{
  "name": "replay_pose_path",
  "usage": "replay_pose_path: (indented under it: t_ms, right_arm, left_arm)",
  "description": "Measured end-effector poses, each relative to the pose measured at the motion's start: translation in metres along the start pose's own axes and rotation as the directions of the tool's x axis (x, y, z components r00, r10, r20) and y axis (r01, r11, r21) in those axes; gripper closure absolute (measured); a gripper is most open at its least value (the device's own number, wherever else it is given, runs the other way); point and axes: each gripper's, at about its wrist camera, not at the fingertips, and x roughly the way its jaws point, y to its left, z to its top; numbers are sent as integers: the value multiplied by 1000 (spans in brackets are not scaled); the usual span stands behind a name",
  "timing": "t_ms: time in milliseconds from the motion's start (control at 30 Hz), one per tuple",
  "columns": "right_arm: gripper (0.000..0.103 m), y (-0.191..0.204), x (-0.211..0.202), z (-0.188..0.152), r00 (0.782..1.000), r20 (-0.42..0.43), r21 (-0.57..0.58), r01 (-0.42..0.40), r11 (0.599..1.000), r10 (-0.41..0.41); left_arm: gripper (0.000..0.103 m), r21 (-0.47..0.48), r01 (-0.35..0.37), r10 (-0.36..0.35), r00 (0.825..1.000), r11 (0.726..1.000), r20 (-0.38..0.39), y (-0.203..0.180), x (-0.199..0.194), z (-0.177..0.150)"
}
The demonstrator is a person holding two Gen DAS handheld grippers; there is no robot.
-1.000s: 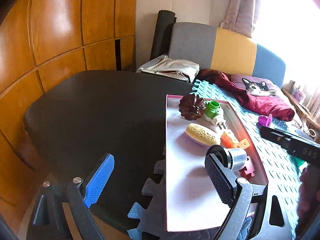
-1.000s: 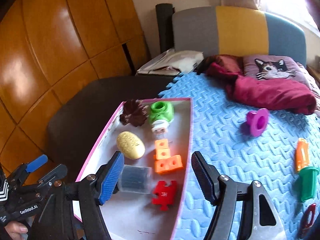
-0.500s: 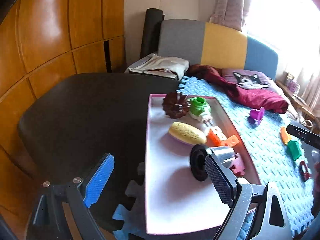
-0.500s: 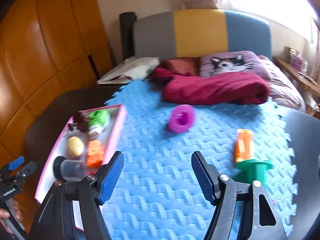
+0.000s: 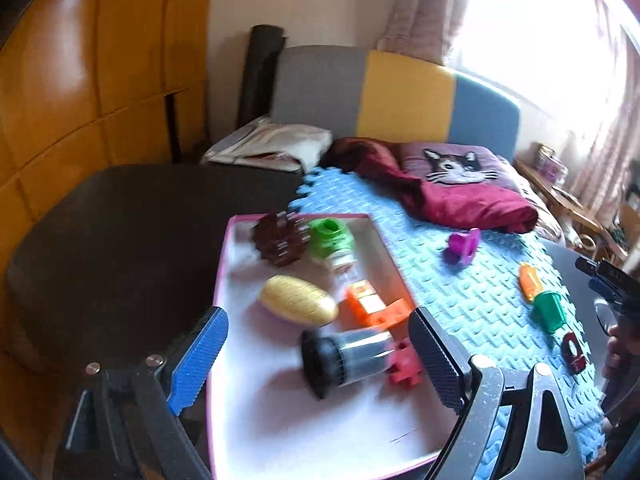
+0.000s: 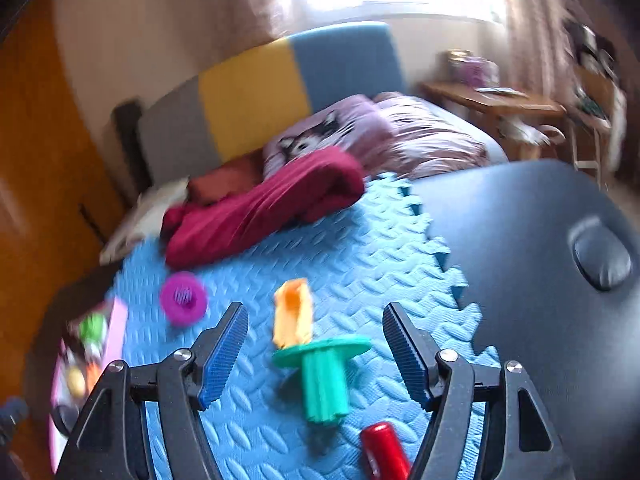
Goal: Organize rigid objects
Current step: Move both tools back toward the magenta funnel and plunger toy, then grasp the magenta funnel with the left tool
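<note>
Green peg (image 6: pixel 324 376) dead ahead on the blue mat (image 6: pixel 360 248), lying flat, flange away from the camera, an orange piece (image 6: pixel 294 312) touching it at twelve o'clock. Right gripper (image 6: pixel 316 356) hangs over it, jaws spread wide, empty, one pad either side and clear of the peg. Looks like the fetch step: next loose toy bound for the tray (image 5: pixel 280 420). A purple ring (image 6: pixel 184 298) waits at ten o'clock, a red piece (image 6: pixel 384 450) at five o'clock.

The next move, I'd judge, calls for a drop until the pads flank the peg's ribbed stem, then a squeeze across it, without catching the orange piece.

The tray, at nine o'clock of the peg, already carries a black-capped cylinder (image 5: pixel 344 358), yellow oval (image 5: pixel 298 300), orange blocks (image 5: pixel 376 306), a green fitting (image 5: pixel 330 238), a brown cog (image 5: pixel 278 238) and a red piece.

Left gripper (image 5: pixel 316 356) points down over the tray, jaws wide, nothing pinched; the cylinder lies free between them.
</note>
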Motion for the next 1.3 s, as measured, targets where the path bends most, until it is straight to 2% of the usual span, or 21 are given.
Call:
replay_pose_path:
  t_ms: [167,267,367,500,600,667,767,933,1067,1100,1133,1167,1300]
  right_arm:
    - [32,-17,-2,4,1000,0,86,-27,996,27]
    - [32,-18,2,4,999,-20,104,-36,994,38]
    - [32,-19,1,3,998,-22,112,-49,993,52]
    - [32,-19,4,3,996,-44,129,-74,989,81]
    - [32,-20,5,4,995,-44,138,-86,987,92]
    - [32,-20,6,4,993,-51,146,-95,985,104]
    - [32,-19,7,4,991,-60,150,-109,983,119]
    - [32,-15,8,3,988,-66,146,-127,981,138]
    - [32,-11,9,2,987,-72,138,-135,981,146]
    - [32,-11,9,2,987,-71,136,-134,982,145]
    - [32,-11,9,2,987,-70,133,-133,982,143]
    - [32,-11,9,2,988,-69,133,-131,982,141]
    - [32,-13,9,2,989,-62,141,-128,982,137]
  left_arm:
    - [11,69,99,-96,994,993,-47,-47,21,17]
    - [11,51,176,-169,978,983,-118,-75,47,28]
    - [11,36,213,-205,966,976,-159,-103,73,37]
    - [12,56,214,-199,961,975,-191,-135,111,47]
    - [10,22,239,-230,951,971,-209,-150,138,55]
    - [10,10,234,-227,952,972,-207,-158,153,59]
    - [10,-15,240,-237,943,971,-233,-167,177,66]
    - [10,-12,241,-236,940,970,-245,-182,203,72]
    - [11,20,217,-204,944,976,-260,-190,226,74]
    - [22,25,211,-197,942,977,-271,-190,232,73]
    - [41,28,211,-195,939,977,-284,-190,237,72]
    - [46,57,195,-174,948,979,-266,-192,238,71]
    - [47,64,222,-198,944,973,-262,-188,235,69]
